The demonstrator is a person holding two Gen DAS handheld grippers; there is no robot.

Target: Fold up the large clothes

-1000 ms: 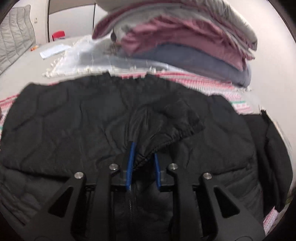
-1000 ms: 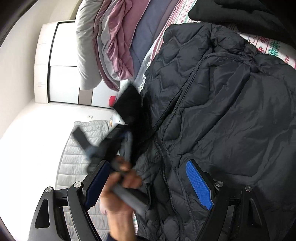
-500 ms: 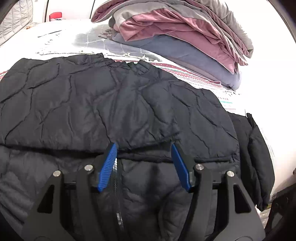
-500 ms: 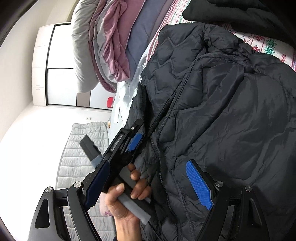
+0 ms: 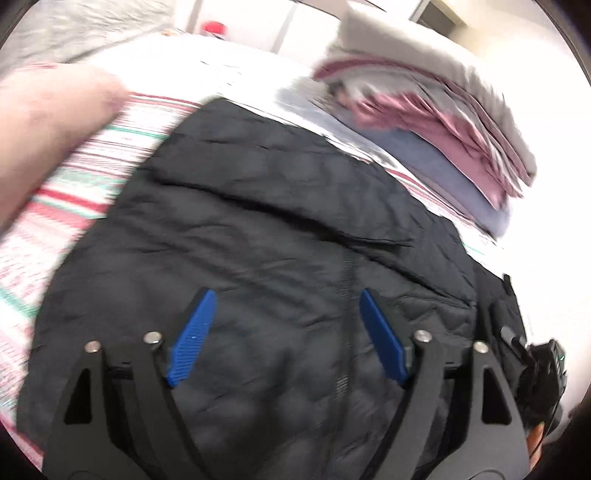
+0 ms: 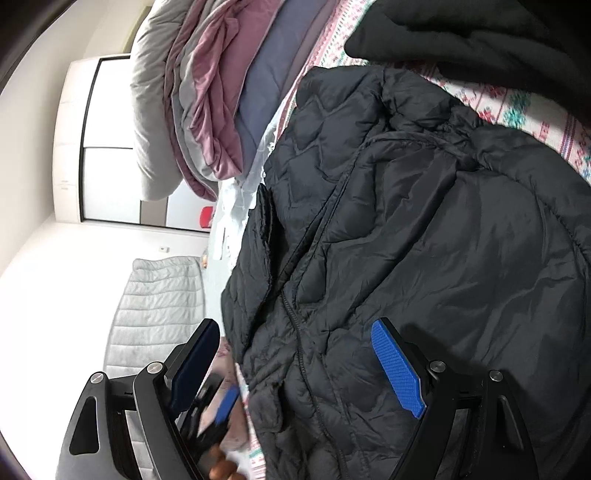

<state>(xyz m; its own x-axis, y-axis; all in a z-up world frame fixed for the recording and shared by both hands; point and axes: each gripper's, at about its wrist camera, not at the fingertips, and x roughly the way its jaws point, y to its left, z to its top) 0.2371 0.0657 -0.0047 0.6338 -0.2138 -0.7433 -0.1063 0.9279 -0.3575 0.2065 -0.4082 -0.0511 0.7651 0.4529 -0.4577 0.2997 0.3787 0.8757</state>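
A black quilted puffer jacket point(image 5: 280, 236) lies spread on a red, green and white patterned cover point(image 5: 74, 173), with a sleeve folded across its body. My left gripper point(image 5: 286, 332) is open and empty, hovering just above the jacket's lower part. The jacket also fills the right wrist view point(image 6: 424, 240), zipper running down its middle. My right gripper point(image 6: 295, 354) is open and empty above the jacket. The left gripper shows blurred at the lower left of the right wrist view point(image 6: 218, 413), beside the jacket's edge.
A stack of folded grey, pink and blue bedding point(image 5: 436, 122) lies beyond the jacket. Another black garment point(image 6: 461, 29) lies on the patterned cover past the collar. A grey quilted blanket point(image 6: 155, 306) and a white wardrobe point(image 6: 85, 140) stand further off.
My left gripper let go of the sleeve cuff, opened wide and pulled back toward the jacket's edge. The sleeve now lies flat across the jacket. The right gripper stayed open and nearly still.
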